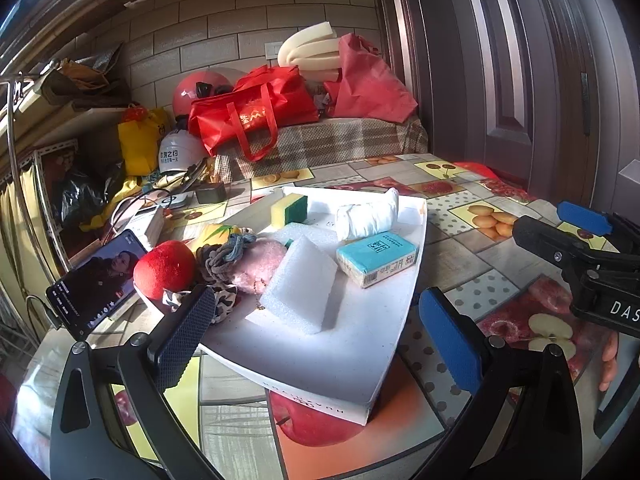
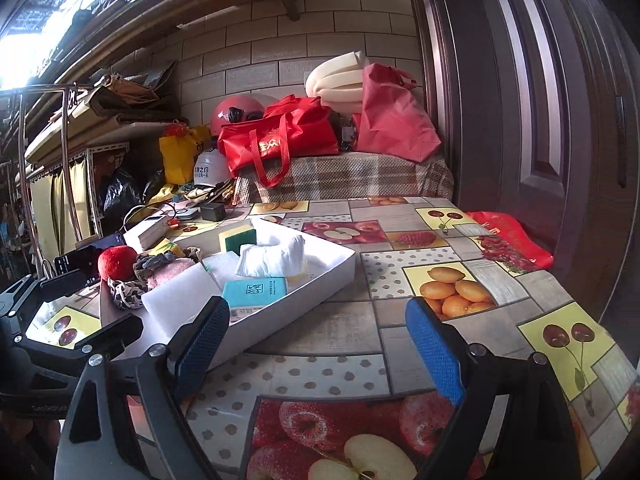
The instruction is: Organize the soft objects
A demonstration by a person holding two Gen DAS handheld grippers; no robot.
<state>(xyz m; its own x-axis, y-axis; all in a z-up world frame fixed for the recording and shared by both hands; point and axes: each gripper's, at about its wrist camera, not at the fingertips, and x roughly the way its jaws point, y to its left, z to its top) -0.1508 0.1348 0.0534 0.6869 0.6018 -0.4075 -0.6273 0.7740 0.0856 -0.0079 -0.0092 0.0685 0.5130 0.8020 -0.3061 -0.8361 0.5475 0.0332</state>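
Observation:
A white tray [image 1: 360, 360] lies on the fruit-patterned table. It holds a white foam block [image 1: 304, 288], a teal tissue pack [image 1: 376, 258], a rolled white cloth [image 1: 366, 214], a yellow-green sponge [image 1: 289, 209], a pink plush [image 1: 260, 260] and a grey scrunchie [image 1: 228, 252]. A red plush apple [image 1: 164, 266] and a leopard scrunchie [image 1: 222, 300] sit at its left edge. My left gripper [image 1: 316, 296] is open and empty over the tray's near corner. My right gripper [image 2: 316, 308] is open and empty, low over the table right of the tray [image 2: 320, 276].
A phone [image 1: 96, 280] leans at the table's left edge, with a small white box [image 1: 148, 222] and a black charger [image 1: 211, 193] behind it. Red bags [image 1: 256, 112] and helmets crowd a bench beyond the table. A dark door [image 1: 500, 80] stands to the right.

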